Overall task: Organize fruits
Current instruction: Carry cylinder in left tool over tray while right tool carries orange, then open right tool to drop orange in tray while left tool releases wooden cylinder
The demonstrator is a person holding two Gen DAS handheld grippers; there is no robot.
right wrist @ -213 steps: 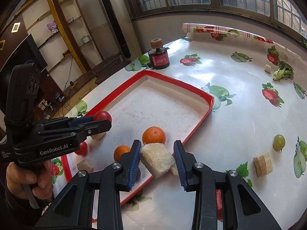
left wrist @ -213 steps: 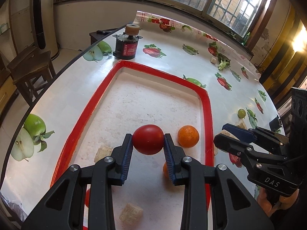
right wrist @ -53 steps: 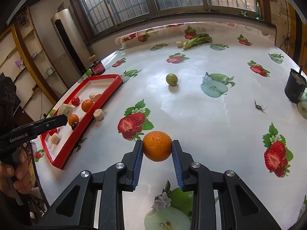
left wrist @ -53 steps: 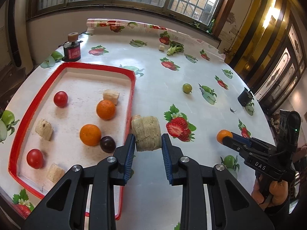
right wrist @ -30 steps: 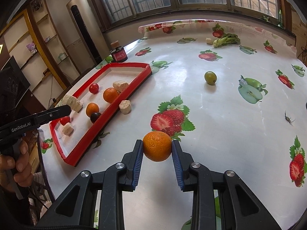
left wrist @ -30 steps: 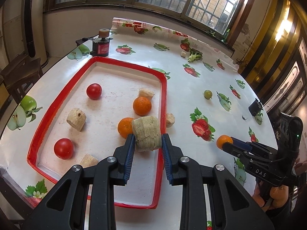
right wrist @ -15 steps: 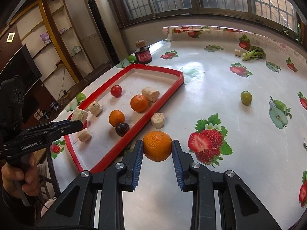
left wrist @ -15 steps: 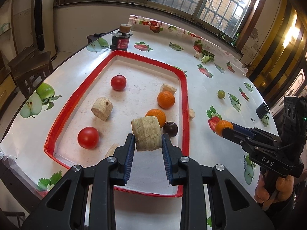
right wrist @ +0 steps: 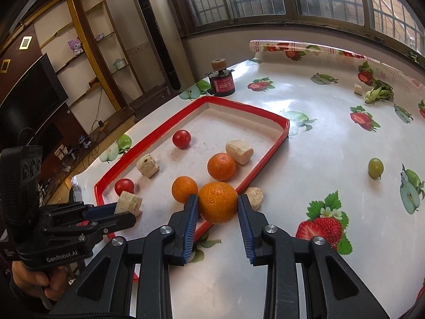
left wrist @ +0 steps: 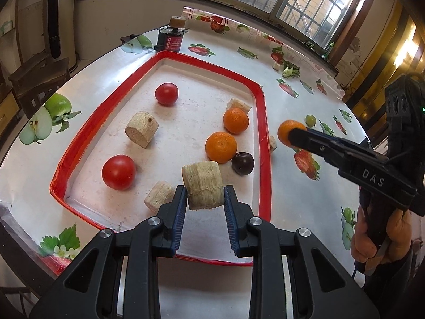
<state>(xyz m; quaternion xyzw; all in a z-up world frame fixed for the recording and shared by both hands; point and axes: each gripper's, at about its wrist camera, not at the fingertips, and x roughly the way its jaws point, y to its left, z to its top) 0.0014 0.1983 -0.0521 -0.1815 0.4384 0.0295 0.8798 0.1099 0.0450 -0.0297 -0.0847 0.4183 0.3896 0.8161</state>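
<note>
Here we had the left gripper (left wrist: 204, 198) clenched on a pale fibrous chunk (left wrist: 203, 184), carried above the near half of the red tray (left wrist: 261, 122), and the right gripper (right wrist: 217, 212) clenched on an orange (right wrist: 217, 202) above the tray's near rim, as the right wrist view showed it. We judged the chunk light, dry and rough, so the pads would bite well; it looked stiff enough to take the squeeze on its curved sides without crumbling, though loose fibres at the cut ends could shed. We judged the orange heavier, firm under a slightly yielding, dimpled peel, and inclined to roll once set down. The pads met it across its widest part, which we took to be the correct hold: a grip above or below that line would tend to squeeze the fruit out. In the tray lay two more oranges (left wrist: 221, 147), two tomatoes (left wrist: 118, 172), a dark plum (left wrist: 242, 163) and further chunks (left wrist: 141, 129). One small chunk (right wrist: 254, 194) sat on the table (right wrist: 332, 138) just outside the tray wall, and a green fruit (right wrist: 375, 168) lay well apart on the cloth. We judged the tomatoes and the plum thin-skinned and smooth, calling for light pressure at the middle.
</note>
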